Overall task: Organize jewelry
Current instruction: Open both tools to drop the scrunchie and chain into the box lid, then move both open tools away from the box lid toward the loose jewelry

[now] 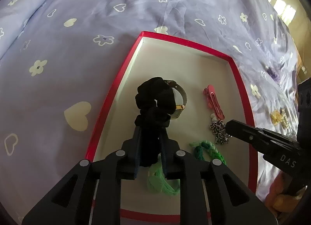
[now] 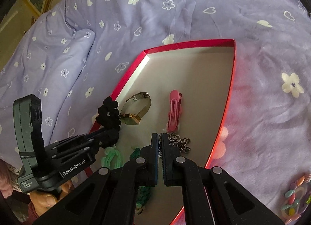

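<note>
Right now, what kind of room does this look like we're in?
Most likely a bedroom: everything sits on a bed. A lilac sheet printed with flowers and hearts covers the surface, a matching pillow lies at one side, and the red box of jewelry rests on the bedding.

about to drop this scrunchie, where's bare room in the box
The far half of the red box, beyond the watch and pink clip, is bare. Crowded: the near end, with the chain and green braids.
</note>
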Tool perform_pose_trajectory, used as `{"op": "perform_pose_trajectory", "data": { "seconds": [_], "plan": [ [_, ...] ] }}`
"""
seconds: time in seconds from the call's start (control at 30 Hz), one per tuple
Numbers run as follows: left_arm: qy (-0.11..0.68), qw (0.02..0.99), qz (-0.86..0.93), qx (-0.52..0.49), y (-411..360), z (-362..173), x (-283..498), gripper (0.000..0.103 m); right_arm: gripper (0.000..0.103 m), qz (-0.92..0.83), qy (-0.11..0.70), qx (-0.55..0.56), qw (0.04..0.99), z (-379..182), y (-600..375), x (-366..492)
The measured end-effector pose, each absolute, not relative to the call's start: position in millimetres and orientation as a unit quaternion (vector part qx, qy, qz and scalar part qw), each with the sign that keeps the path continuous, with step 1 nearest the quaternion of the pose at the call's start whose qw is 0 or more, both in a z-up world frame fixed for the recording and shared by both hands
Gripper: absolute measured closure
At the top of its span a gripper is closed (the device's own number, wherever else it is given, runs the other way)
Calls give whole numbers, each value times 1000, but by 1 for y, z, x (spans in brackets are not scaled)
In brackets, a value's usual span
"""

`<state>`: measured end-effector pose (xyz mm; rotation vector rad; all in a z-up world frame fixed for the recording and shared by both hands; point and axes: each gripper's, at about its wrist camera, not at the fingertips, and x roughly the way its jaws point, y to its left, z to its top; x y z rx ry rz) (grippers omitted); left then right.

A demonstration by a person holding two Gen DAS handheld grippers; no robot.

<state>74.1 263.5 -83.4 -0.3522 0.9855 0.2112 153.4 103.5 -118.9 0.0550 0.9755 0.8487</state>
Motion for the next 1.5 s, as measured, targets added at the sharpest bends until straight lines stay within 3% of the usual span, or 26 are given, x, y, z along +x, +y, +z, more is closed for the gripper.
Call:
{"op": "perform_pose_trajectory", "data": {
  "seconds": [0.1, 0.33, 0.5, 0.67, 0.73, 1.03, 1.5],
  "plan": [
    [469, 860, 104, -170, 264, -83, 72, 80, 95, 394, 455, 26, 798, -118, 103, 153],
    [468, 861, 106, -167, 262, -80, 70, 77, 93, 396, 450, 27, 800, -113, 103, 149],
    [464, 863, 112, -165, 261, -72, 64, 63, 74, 397, 440, 39, 805, -104, 94, 145],
    [456, 866, 118, -165, 260, -62, 55, 55, 71, 399, 428, 53, 809, -95, 83, 141],
    [455, 867, 118, -165, 258, -60, 52, 53, 64, 399, 424, 59, 811, -92, 77, 138],
    [441, 873, 114, -176, 246, -44, 35, 49, 56, 386, 410, 88, 822, -81, 36, 128],
    [422, 892, 43, -155, 172, -10, 43, 45, 51, 317, 391, 125, 855, -75, -70, 117]
  ]
}}
